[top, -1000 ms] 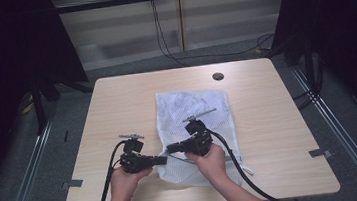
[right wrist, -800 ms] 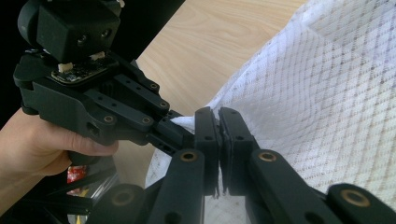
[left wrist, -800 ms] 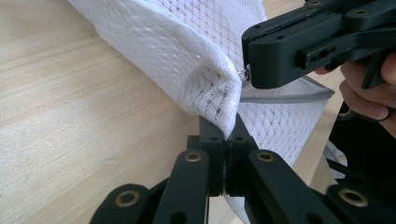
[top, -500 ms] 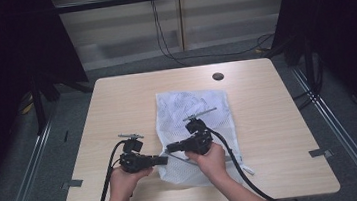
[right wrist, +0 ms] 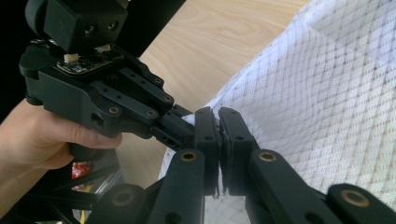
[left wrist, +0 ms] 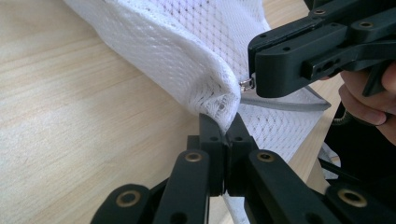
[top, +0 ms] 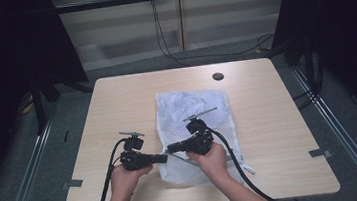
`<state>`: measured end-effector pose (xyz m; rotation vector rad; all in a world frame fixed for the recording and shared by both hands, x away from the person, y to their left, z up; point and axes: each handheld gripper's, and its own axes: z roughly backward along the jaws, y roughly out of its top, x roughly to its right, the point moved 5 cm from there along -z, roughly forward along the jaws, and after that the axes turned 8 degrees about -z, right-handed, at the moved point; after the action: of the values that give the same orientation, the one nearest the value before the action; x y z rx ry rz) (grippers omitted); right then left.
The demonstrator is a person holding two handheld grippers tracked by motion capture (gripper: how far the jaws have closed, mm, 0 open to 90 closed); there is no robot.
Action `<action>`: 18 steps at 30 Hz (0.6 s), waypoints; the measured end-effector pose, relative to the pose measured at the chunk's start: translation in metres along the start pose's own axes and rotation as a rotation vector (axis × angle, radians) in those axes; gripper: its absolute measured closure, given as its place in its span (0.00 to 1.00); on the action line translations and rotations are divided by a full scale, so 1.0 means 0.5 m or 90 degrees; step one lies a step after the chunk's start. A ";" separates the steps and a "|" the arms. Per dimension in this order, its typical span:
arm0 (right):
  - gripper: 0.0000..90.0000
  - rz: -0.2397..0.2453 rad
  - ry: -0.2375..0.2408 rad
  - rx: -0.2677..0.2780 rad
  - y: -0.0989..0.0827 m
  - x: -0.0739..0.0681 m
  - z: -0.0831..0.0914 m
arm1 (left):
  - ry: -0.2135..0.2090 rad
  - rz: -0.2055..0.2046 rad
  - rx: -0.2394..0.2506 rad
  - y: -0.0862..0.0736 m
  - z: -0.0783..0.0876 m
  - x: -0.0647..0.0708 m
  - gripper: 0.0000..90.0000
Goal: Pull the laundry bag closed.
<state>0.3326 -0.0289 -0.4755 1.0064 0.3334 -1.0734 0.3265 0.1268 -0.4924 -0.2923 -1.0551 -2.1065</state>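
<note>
One white mesh bag (top: 189,124) lies on one wooden table (top: 116,102). Two black grippers are at work, the left gripper (top: 164,158) and the right gripper (top: 170,147), each held in one hand, so two hands. One dark round hole (top: 218,76) sits in the tabletop.

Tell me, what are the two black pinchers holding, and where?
Both hold the white mesh bag. The left gripper pinches its corner edge; the right gripper is clamped beside it, at the zipper pull.

Light wooden table (top: 116,102) — grey floor (top: 127,65), dark curtains (top: 6,58).
</note>
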 end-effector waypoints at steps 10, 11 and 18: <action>0.97 0.004 -0.007 -0.004 -0.009 0.016 0.019 | -0.001 -0.003 0.007 -0.001 0.002 0.001 0.99; 0.97 0.002 -0.006 -0.003 -0.009 0.017 0.020 | -0.004 -0.002 0.008 -0.001 0.002 0.001 0.99; 0.97 0.002 -0.003 -0.003 -0.011 0.021 0.027 | -0.006 0.003 0.015 -0.001 0.003 0.002 0.99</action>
<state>0.3297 -0.0465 -0.4779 0.9996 0.3308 -1.0718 0.3254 0.1277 -0.4910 -0.2932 -1.0827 -2.0882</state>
